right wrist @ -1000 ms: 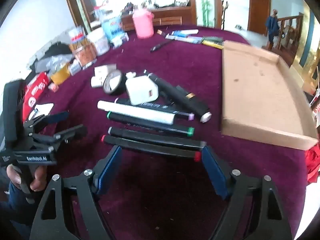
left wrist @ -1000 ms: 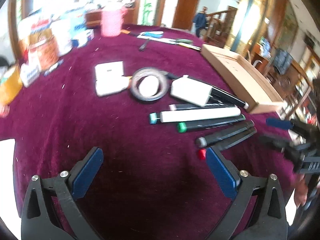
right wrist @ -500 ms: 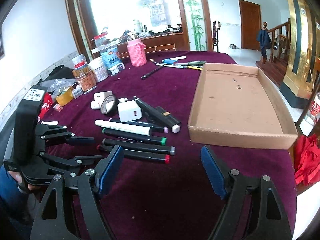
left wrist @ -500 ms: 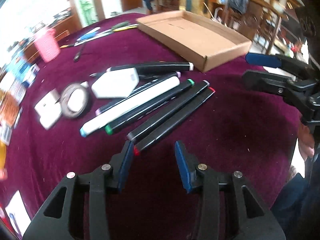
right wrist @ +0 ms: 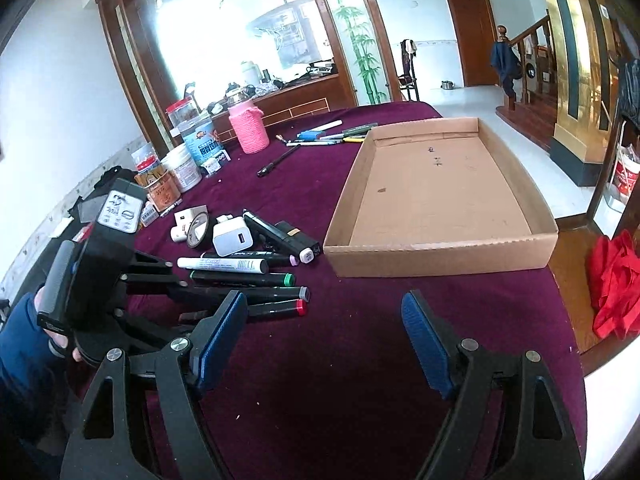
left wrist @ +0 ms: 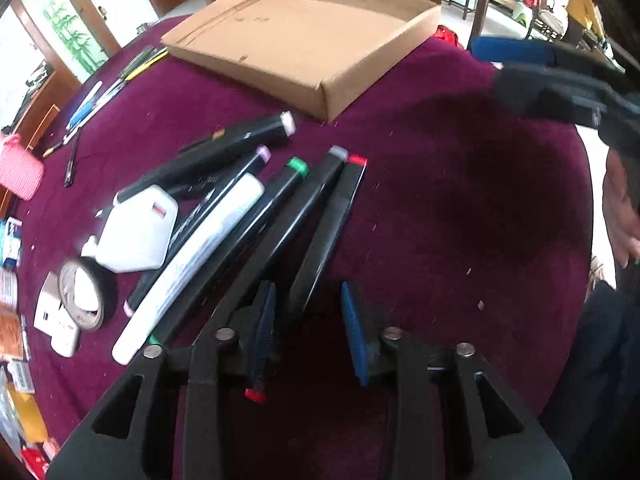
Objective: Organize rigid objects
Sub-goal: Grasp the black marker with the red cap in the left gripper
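Observation:
Several markers lie side by side on the maroon cloth. My left gripper (left wrist: 308,328) points steeply down over the near end of the red-capped marker (left wrist: 332,220), its jaws closing. That marker runs between the blue pads, close to the left pad (left wrist: 264,320), with a gap to the right one. Beside it lie a grey-capped marker (left wrist: 304,208), a green-capped one (left wrist: 260,216) and a white one (left wrist: 200,264). My right gripper (right wrist: 324,340) hovers open above bare cloth, nothing between its fingers. The red-capped marker (right wrist: 280,308) lies just left of it.
An empty cardboard tray (right wrist: 440,256) sits beyond the markers to the right. A white charger (left wrist: 136,232), a tape roll (left wrist: 84,296) and a thick black marker (left wrist: 224,148) lie to the left. A pink holder (right wrist: 248,130), jars and pens stand at the back.
My left gripper slid over to the markers and rolled, its jaws narrowing from wide open until the red-capped marker sits between them. My right gripper drew back and tilted up.

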{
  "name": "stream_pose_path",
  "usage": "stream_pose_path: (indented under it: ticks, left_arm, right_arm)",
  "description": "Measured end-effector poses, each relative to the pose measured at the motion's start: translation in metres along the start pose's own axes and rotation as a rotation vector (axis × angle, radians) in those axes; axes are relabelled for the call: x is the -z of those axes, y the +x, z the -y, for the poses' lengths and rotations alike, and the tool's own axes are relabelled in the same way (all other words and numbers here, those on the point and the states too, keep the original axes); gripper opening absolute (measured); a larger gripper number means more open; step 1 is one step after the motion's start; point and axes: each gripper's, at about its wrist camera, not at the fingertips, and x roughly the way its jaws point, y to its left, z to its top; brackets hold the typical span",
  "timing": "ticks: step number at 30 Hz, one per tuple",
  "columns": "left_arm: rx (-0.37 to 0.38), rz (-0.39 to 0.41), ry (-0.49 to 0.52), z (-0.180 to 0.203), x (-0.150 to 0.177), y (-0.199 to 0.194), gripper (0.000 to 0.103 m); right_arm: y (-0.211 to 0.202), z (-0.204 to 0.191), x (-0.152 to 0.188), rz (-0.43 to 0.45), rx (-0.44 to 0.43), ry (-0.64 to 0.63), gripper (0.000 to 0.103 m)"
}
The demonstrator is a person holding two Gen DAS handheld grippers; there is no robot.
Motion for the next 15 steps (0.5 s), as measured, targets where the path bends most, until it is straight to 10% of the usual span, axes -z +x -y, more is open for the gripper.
stream_pose_path:
  ticks: [7,15]
  left_arm:
    - [0.004,0.02,-0.122,0.004,0.009,-0.003,0.013]
    - [-0.037,0.033,-0.372,-0.018,0.105,-0.036,0.014]
  right_arm:
    - [-0.003,-0.005,-0.001,-0.008,0.005,-0.042,0.075]
    - [0.018,-0.023,-0.007,-0.134,-0.111,-0.153,0.075]
